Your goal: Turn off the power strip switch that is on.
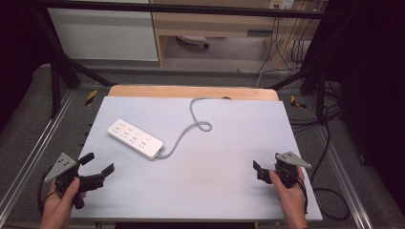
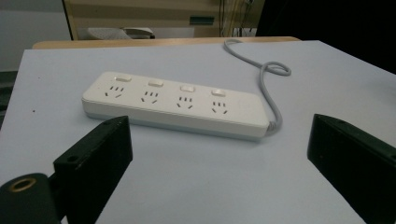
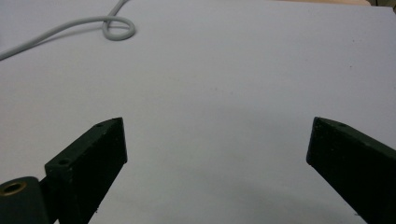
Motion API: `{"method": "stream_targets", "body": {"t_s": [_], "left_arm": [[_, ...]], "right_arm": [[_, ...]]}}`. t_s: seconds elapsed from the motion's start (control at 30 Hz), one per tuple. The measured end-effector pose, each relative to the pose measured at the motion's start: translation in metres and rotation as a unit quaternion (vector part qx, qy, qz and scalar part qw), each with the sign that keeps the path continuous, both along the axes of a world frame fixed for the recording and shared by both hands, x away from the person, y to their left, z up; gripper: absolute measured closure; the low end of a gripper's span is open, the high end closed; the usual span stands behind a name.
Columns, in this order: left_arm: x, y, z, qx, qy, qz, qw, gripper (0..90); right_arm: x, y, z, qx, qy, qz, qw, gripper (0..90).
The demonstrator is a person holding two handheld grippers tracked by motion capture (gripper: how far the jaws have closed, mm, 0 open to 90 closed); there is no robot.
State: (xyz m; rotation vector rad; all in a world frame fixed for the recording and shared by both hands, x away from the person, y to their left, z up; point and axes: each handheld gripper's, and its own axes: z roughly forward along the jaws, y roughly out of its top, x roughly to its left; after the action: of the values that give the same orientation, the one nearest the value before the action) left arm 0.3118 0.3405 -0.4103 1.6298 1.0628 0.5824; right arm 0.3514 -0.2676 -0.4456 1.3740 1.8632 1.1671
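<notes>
A white power strip [image 1: 135,138] [image 2: 175,105] with several sockets and switches lies on the pale table top [image 1: 215,157], left of centre. Its grey cable [image 1: 191,126] [image 2: 271,79] [image 3: 100,25] curls into a small loop and runs off over the table's far edge. My left gripper [image 1: 99,163] [image 2: 219,140] hovers at the front left corner, open, jaws wide apart and pointing at the strip, nothing between them. My right gripper [image 1: 266,162] [image 3: 217,140] is held at the front right, also open and empty, over bare table.
A wooden board edge [image 1: 191,91] runs along the table's far side. Black frame bars [image 1: 59,71] stand at both back corners, with loose cables [image 1: 329,124] on the floor to the right. A wooden cabinet [image 1: 215,28] stands behind.
</notes>
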Motion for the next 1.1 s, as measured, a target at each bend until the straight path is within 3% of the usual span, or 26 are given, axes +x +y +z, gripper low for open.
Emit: {"method": "stream_targets", "body": {"t_s": [0.17, 0.37, 1.1], "left_arm": [[0.000, -0.001, 0.000, -0.003, 0.001, -0.004, 1.0000, 6.5], [0.000, -0.001, 0.001, -0.007, -0.002, -0.006, 1.0000, 6.2], [0.001, -0.009, 0.014, -0.014, -0.016, -0.026, 0.9994, 5.8]], "right_arm": [[0.002, 0.004, -0.002, -0.012, 0.005, 0.009, 0.9999, 6.1], [0.004, 0.007, -0.002, -0.009, 0.003, 0.021, 0.9997, 5.4], [0.006, 0.010, 0.002, -0.014, -0.014, 0.016, 0.9997, 3.4]]}}
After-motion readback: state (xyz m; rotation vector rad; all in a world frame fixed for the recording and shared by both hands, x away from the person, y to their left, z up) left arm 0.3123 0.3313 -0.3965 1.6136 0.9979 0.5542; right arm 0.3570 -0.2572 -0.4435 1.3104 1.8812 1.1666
